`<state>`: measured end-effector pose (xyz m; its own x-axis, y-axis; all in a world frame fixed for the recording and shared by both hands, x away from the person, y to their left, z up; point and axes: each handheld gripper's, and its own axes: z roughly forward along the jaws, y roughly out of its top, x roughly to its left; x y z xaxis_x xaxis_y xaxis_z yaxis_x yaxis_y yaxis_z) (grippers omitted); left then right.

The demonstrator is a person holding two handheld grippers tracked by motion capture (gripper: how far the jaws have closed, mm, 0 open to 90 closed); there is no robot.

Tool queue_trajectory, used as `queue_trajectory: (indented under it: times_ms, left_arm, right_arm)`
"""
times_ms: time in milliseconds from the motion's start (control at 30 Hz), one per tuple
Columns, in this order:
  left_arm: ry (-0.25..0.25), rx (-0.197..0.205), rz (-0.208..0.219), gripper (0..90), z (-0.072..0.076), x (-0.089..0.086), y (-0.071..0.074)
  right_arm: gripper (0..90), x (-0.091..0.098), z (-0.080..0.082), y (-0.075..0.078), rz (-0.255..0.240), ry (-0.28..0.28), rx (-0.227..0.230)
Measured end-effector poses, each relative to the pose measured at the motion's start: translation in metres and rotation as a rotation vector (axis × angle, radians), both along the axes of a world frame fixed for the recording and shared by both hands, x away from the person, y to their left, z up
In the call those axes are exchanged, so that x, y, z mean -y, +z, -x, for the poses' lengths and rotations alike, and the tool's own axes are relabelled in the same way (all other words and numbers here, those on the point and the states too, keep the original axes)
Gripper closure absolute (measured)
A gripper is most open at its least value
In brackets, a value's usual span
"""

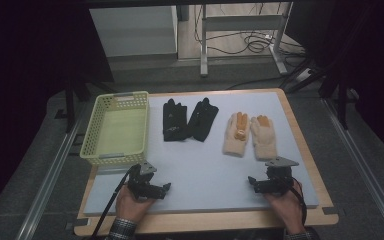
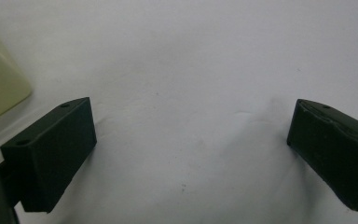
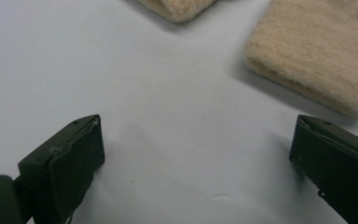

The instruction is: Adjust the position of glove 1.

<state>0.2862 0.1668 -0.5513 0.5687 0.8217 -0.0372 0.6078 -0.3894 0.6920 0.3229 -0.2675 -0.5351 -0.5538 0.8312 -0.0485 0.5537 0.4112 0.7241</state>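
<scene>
Jaws wide apart, nothing between.

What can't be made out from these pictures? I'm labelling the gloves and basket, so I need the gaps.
- Beige gloves: right gripper view's top edge cuts off their fingers.
- Orange patches on the beige gloves' fingers: too small in the high view to identify.
- Black gloves: dark, details lost in the high view.
- Yellow basket: left gripper view's edge leaves a blurred corner.
</scene>
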Motion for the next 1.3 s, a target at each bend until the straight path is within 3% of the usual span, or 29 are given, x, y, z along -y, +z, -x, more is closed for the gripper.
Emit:
queue_trajectory:
  times_ms: [700, 800, 1000, 1100, 1133, 1300]
  left_arm:
    - [0.000, 0.000, -0.002, 1.6, 0.000, 0.000, 0.000]
    - [-0.001, 0.000, -0.001, 1.6, 0.000, 0.000, 0.000]
    - [-0.001, -0.001, -0.001, 1.6, 0.000, 0.000, 0.000]
    - [-0.001, -0.001, -0.001, 1.6, 0.000, 0.000, 0.000]
    - [-0.001, -0.001, -0.001, 1.6, 0.000, 0.000, 0.000]
    - [0.000, 0.000, 0.000, 1.6, 0.000, 0.000, 0.000]
  right_arm:
    - [4.0, -0.002, -0.002, 0.003, 0.012, -0.008, -0.023]
    - [10.6, -0.003, -0.003, 0.008, 0.024, 0.013, -0.046]
    - [11.2, -0.008, -0.006, 0.015, 0.012, 0.039, -0.071]
    - [11.1, -0.011, -0.009, 0.019, 0.010, 0.065, -0.055]
    - [11.1, -0.014, -0.010, 0.022, 0.033, 0.081, -0.046]
    - [12.4, -0.024, -0.014, 0.027, 0.048, 0.110, -0.059]
